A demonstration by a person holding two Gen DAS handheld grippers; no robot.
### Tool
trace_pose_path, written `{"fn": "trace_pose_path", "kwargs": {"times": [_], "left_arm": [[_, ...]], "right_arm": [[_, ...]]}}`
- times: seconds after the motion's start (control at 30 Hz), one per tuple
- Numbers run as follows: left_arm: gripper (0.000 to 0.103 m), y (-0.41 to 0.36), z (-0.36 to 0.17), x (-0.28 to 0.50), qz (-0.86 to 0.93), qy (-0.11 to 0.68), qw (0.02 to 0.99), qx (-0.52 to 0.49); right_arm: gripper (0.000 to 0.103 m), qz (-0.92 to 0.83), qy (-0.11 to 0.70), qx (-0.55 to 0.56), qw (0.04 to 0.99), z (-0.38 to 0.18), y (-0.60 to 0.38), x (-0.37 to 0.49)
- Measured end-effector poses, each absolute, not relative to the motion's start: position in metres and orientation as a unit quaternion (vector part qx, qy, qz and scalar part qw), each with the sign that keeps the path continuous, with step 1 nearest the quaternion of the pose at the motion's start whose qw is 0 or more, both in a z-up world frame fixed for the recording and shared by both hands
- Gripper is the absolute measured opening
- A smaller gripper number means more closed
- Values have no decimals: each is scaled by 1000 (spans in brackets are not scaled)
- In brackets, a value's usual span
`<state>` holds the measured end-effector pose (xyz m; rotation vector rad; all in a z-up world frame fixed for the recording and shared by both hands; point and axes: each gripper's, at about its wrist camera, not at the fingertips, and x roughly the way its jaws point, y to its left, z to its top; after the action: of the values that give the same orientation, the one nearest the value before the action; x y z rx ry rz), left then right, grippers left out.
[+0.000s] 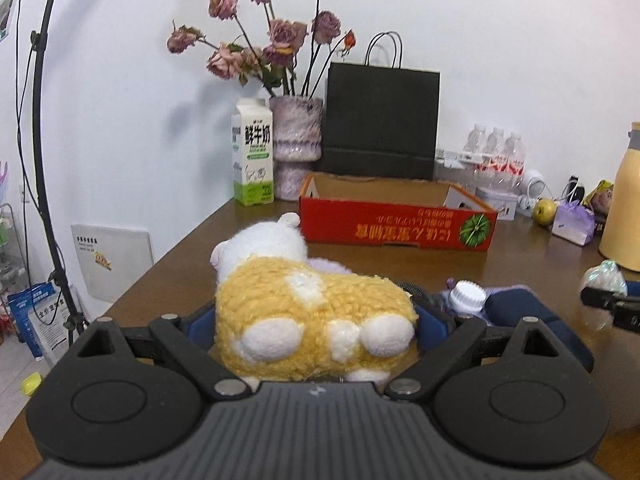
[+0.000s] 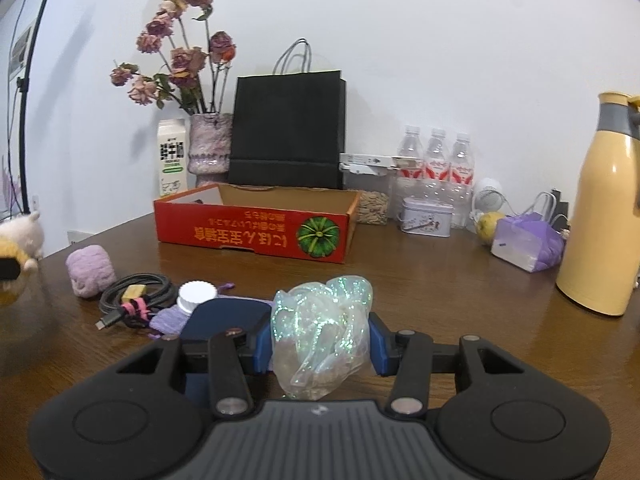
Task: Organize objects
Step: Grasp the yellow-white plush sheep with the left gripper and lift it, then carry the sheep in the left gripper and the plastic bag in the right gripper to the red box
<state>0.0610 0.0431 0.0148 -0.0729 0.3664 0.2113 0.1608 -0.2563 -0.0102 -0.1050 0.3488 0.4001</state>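
Left wrist view. The left gripper (image 1: 316, 320) is clamped on a plush toy (image 1: 312, 312), yellow with white patches; the toy fills the gap between the blue pads, and its white head points away from the camera. The toy sits above the brown table (image 1: 192, 256). Ahead stands a red box (image 1: 396, 228), open at the top, with inverted yellow script and a green pumpkin emblem on its front wall; the script is not legible. Left of the box stands a milk carton (image 1: 253, 152) printed with "鲜牛奶". Beside the carton is a vase (image 1: 296, 140) of dried roses, and behind the box a black bag (image 1: 382, 120). A white cap (image 1: 468, 296) shows just right of the toy. The right gripper appears at the right edge, carrying a shiny wrap (image 1: 604, 280).

Right wrist view. The right gripper (image 2: 322, 346) is clamped on the iridescent shiny wrap (image 2: 322, 328), which bulges above and below the blue pads. The red box (image 2: 256, 228) lies ahead, well apart from the gripper. To the left on the table lie a lilac plush (image 2: 91, 270), a coiled cable (image 2: 134, 300) and the white cap (image 2: 198, 296). The plush toy (image 2: 20, 240) shows at the left edge. To the right stand three bottles (image 2: 436, 168) with red labels, a tin (image 2: 426, 216) and a yellow flask (image 2: 604, 208). The carton's text is blurred here.
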Motion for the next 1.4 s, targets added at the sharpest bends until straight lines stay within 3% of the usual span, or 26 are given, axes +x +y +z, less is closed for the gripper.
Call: {"fn": "trace_pose_path", "kwargs": {"times": [1.4], "left_arm": [[96, 13, 85, 226, 76, 143, 985, -65]], "right_arm": [[45, 248, 140, -27, 958, 64, -167, 271]]}}
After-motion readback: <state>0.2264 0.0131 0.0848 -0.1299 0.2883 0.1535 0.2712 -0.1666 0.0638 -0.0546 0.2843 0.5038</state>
